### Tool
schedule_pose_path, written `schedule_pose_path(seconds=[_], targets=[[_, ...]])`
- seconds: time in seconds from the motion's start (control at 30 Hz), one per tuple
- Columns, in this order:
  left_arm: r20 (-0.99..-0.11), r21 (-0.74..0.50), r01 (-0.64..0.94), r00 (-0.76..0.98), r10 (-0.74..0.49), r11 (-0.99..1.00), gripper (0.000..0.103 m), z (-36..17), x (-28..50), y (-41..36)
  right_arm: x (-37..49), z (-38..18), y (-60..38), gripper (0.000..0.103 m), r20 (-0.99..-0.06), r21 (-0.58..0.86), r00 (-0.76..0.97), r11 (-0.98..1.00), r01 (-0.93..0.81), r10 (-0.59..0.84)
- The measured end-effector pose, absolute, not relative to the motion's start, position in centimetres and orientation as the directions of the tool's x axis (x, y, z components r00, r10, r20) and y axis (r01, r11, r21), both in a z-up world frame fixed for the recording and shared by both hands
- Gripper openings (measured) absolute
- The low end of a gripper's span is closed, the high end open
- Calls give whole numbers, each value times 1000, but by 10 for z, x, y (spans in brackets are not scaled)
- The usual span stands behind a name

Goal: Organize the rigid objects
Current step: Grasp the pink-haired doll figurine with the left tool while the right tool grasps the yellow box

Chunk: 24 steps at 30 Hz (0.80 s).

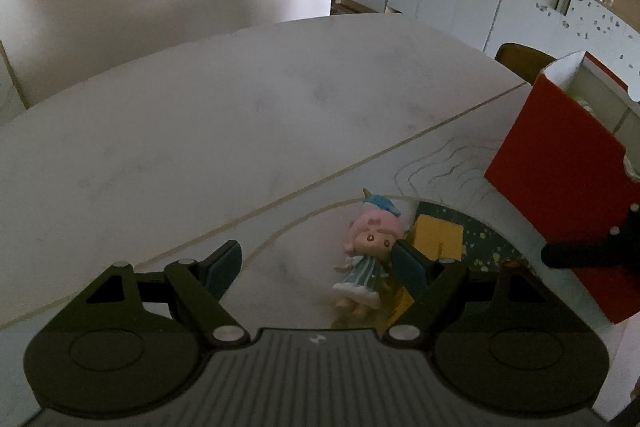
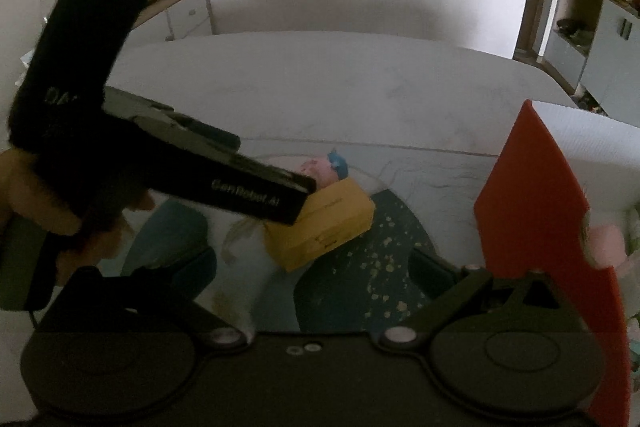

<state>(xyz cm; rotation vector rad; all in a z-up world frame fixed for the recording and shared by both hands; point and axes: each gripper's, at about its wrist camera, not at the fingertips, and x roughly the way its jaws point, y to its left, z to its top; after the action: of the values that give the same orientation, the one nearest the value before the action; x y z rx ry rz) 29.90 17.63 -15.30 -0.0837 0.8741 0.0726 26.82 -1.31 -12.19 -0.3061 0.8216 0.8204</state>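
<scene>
Nearest my left camera is the left gripper (image 1: 316,261), jaws spread wide with nothing between them, hovering low over the worktop (image 1: 240,99). I take the red box (image 1: 560,187) as my landmark, since it is the biggest thing here. It stands open on the worktop, and I judge it to be the bin for the sorting. Through its open side the right wrist view shows something pink already inside (image 2: 606,241), too blurred for me to name, so I reckon at least one item is stowed. Two things are left outside it, both just beside the box on its left: a yellow carton (image 2: 324,227) lying partly on a dark speckled mat (image 2: 384,267), and a small pink-haired doll (image 1: 366,255) lying on its back, touching the carton on the side away from the box. My right gripper (image 2: 312,273) also has its jaws apart, empty. Only the left view shows the doll whole; only the right view looks into the box and shows the left gripper from outside, poised above the doll
</scene>
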Motion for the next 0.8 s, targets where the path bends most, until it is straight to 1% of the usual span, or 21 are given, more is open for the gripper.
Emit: schedule_pose_path(seconds=[0.17, 0.3, 0.47, 0.7, 0.8], targets=[[-761, -48, -63, 649, 5, 997, 82, -155, 304, 174, 271, -128, -1, 99, -756, 34, 415, 664, -747, 506], [-759, -38, -51, 651, 4, 998, 82, -158, 308, 171, 275, -135, 6, 92, -769, -1, 432, 675, -738, 471], [-757, -40, -46, 654, 0, 998, 81, -162, 314, 167, 281, -140, 7, 82, -782, -11, 444, 703, -711, 437], [-753, -59, -32, 657, -23, 998, 63, -165, 314, 165, 283, -144, 9, 78, -783, -2, 438, 703, -712, 441], [-751, -53, -19, 660, -27, 998, 50, -166, 314, 163, 284, -146, 10, 77, -786, -5, 434, 698, -716, 440]])
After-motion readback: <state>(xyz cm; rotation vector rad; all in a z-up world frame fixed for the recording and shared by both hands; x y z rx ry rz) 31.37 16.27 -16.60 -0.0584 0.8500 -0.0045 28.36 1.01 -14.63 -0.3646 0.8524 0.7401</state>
